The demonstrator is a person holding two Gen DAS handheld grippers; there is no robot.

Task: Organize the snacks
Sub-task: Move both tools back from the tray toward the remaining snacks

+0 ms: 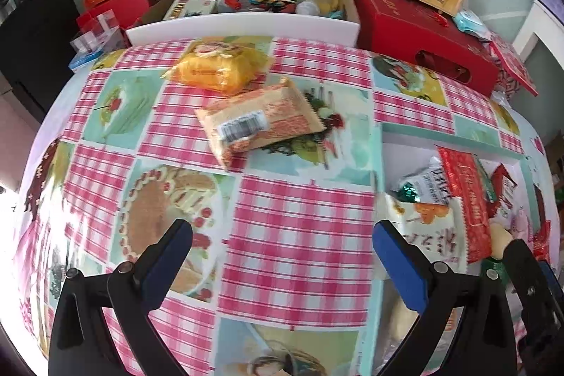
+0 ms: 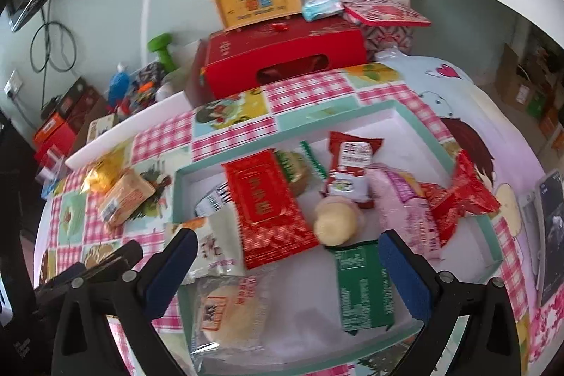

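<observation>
Orange snack packet (image 1: 262, 117): lies on the checked cloth, well ahead of your left hand-held gripper (image 1: 282, 247), barcode side up, tilted.
Yellow snack packet (image 1: 220, 67): just beyond the orange one, touching it.
Tray (image 2: 352, 115): mint-rimmed, white inside, under your right hand-held gripper (image 2: 287, 265); holds a red packet (image 2: 273, 205), a green packet (image 2: 363, 288) and a round pale cake (image 2: 335, 221).
Left hand-held gripper: jaws wide apart, nothing between them, angled down over the cloth.
Right hand-held gripper: jaws wide apart over the tray, gripping nothing.
</observation>
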